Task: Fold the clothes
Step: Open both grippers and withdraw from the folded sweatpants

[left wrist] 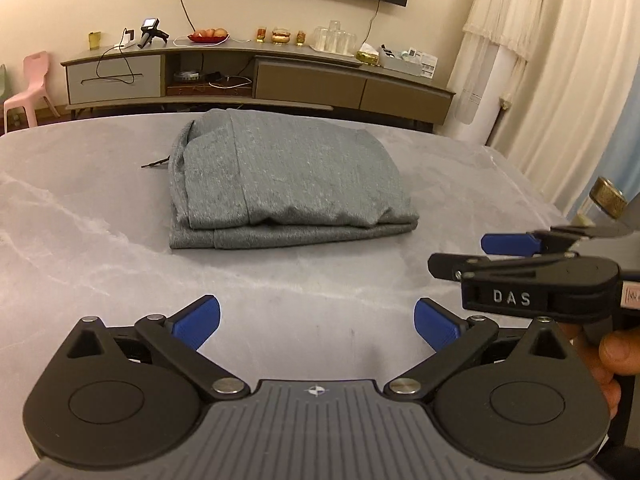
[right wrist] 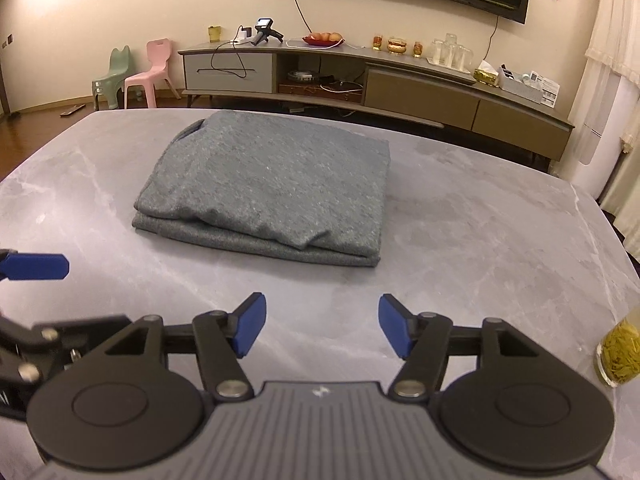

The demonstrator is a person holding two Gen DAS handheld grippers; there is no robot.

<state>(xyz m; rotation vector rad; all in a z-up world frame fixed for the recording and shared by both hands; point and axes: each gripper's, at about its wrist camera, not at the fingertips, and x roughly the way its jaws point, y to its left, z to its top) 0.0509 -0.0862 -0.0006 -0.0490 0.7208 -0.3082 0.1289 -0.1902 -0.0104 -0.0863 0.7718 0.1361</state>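
Observation:
A grey-blue garment lies folded into a thick rectangle in the middle of the marbled grey table. In the right wrist view the same garment has its layered edge facing me. My left gripper hovers over bare table short of the garment, jaws wide open with nothing between them. My right gripper is likewise held back from the cloth, open and empty. The right gripper also shows side-on at the right edge of the left wrist view, and one blue finger of the left gripper pokes in at the left of the right wrist view.
A glass jar with yellow contents stands on the table near the right gripper. Beyond the table's far edge runs a long low cabinet with glasses and a fruit plate. Small pink and green chairs stand at the left; curtains hang at the right.

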